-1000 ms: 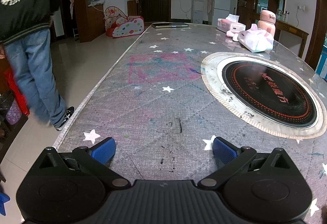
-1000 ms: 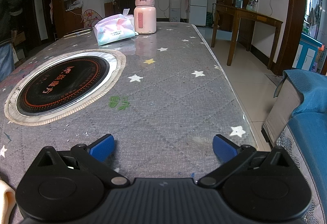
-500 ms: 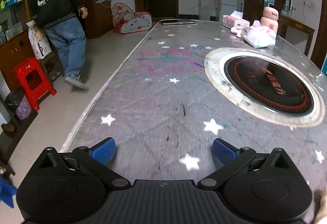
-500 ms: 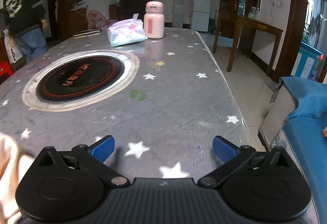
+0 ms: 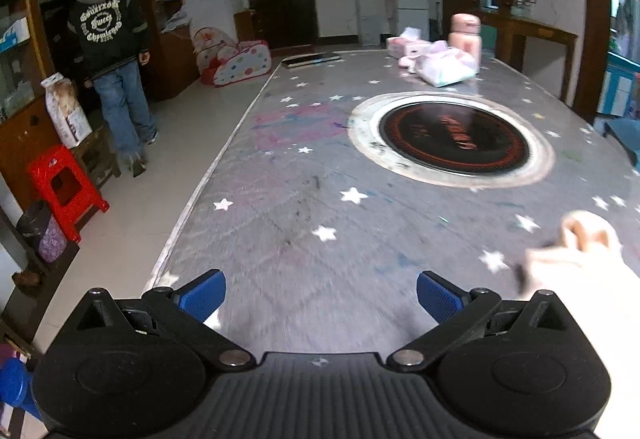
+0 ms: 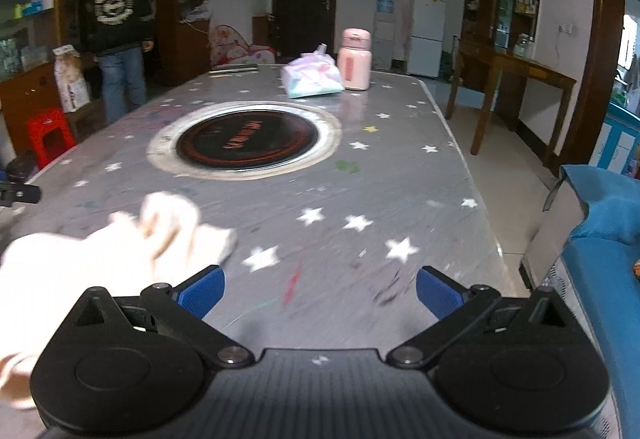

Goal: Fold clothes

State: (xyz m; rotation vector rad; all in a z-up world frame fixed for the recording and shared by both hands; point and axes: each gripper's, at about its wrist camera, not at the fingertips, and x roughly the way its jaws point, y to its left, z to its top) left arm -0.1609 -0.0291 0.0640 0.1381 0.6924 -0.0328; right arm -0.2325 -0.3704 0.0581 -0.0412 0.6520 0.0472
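Observation:
A cream, crumpled garment lies on the near end of the grey star-patterned table, blurred by motion. In the left wrist view the garment is at the lower right, beside the right finger. My left gripper is open and empty above the table, left of the garment. My right gripper is open and empty, right of the garment, whose edge is close to its left finger.
A round black hotplate is set into the table's middle. A tissue pack, a pink flask and a tablet stand at the far end. A person stands left of the table by a red stool. A blue sofa is at the right.
Both grippers have drawn back toward the near end of the table. The cream garment has come into both views. The person has walked away from the table and now faces it.

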